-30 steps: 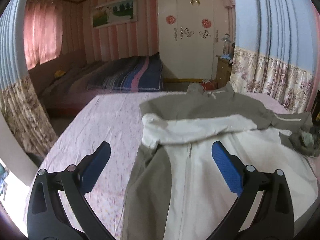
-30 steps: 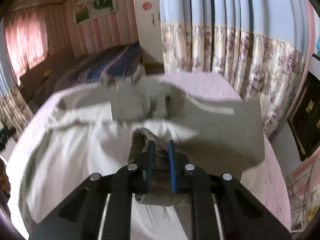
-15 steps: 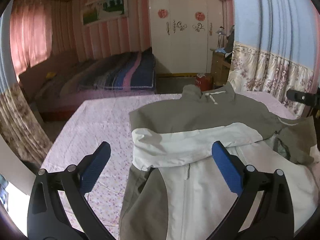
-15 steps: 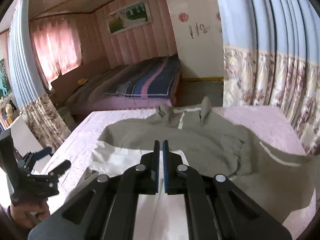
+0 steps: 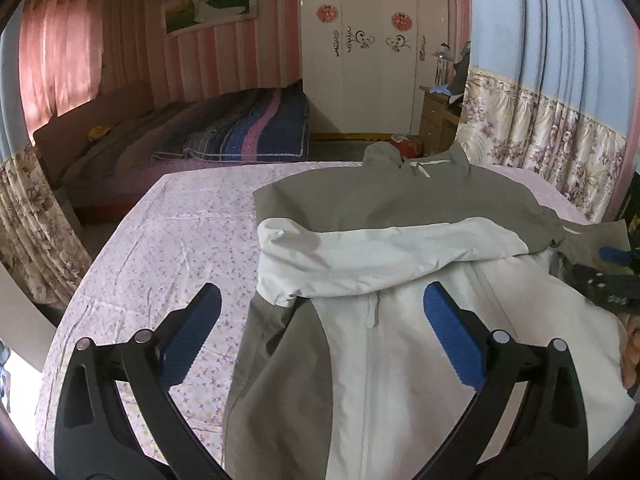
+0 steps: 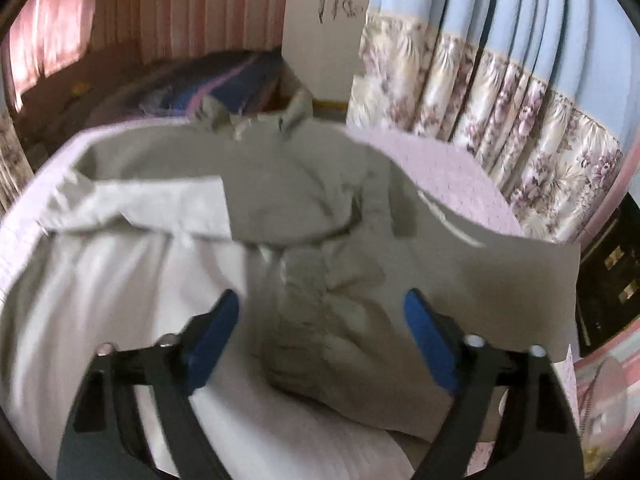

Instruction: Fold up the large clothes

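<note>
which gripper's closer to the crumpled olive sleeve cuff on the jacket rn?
Right. The right gripper hangs open directly over the sleeve cuff, jaws just opened, not pinching it. The left gripper is open over the jacket's opposite side.

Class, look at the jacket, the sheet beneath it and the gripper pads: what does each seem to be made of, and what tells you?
Jacket: probably smooth, matte woven synthetic shell cloth; it creases crisply and has a zip.
Sheet: thin printed cloth, likely cotton; tiny floral pattern, fine wrinkles.
Pads of the left gripper: blue, matte, probably rubber; ribbed face.
</note>
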A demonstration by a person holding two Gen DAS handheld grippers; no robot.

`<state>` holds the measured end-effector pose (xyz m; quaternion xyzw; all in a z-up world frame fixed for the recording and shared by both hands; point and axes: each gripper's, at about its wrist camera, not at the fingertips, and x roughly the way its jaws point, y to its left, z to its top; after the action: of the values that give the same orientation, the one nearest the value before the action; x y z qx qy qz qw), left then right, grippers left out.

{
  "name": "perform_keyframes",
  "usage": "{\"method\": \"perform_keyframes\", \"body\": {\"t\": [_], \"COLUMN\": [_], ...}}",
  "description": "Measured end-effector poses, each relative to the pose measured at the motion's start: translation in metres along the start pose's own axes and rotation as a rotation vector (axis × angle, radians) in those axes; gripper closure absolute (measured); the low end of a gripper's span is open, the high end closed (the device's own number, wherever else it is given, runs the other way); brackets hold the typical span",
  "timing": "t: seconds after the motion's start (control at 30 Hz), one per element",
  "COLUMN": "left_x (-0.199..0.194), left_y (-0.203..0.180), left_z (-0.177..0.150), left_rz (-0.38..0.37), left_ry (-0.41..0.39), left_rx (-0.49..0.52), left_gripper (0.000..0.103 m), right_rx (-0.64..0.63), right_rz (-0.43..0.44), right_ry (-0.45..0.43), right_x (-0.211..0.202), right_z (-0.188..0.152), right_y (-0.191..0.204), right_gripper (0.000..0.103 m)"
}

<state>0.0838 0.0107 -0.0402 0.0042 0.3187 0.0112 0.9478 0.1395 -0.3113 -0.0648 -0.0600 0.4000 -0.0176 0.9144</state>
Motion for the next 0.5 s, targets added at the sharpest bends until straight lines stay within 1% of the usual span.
{"method": "perform_keyframes", "body": {"t": [0.03,0.07,0.1,0.13,0.17,0.23,0.33,0.43,0.5], "left_x": [0.0,0.0,0.001,0.001,0.001,-0.001,-0.004,-0.01,-0.012], "left_y": [-0.001,-0.002,-0.002,-0.002,-0.001,0.003,0.01,0.017,0.022], "left_z": [0.0,0.001,0.002,0.003,0.005,0.01,0.021,0.032,0.037], "left_rz": [-0.001,-0.001,-0.002,0.0,0.002,0.008,0.019,0.032,0.038], "left_ry": [-0.001,-0.002,-0.004,-0.006,-0.008,-0.021,-0.045,-0.072,-0.086], "left_rx": [0.002,0.004,0.006,0.009,0.01,0.007,-0.001,-0.01,-0.019], "left_gripper": [0.003,0.003,0.003,0.003,0.003,0.003,0.003,0.003,0.003], "right_rx": [0.001,0.026,0.042,0.045,0.049,0.057,0.086,0.11,0.106], "right_rz": [-0.001,0.019,0.022,0.018,0.019,0.018,0.038,0.102,0.175], "right_ry": [0.021,0.048,0.052,0.045,0.025,-0.023,-0.123,-0.23,-0.28], "right_x": [0.005,0.01,0.012,0.012,0.009,-0.002,-0.022,-0.046,-0.059], "right_z": [0.0,-0.002,-0.002,0.0,0.004,0.016,0.048,0.087,0.109], "right_y": [-0.001,-0.005,-0.007,-0.008,-0.007,-0.004,0.0,0.012,0.029], "right_gripper": [0.071,0.073,0.075,0.082,0.086,0.089,0.091,0.092,0.092]}}
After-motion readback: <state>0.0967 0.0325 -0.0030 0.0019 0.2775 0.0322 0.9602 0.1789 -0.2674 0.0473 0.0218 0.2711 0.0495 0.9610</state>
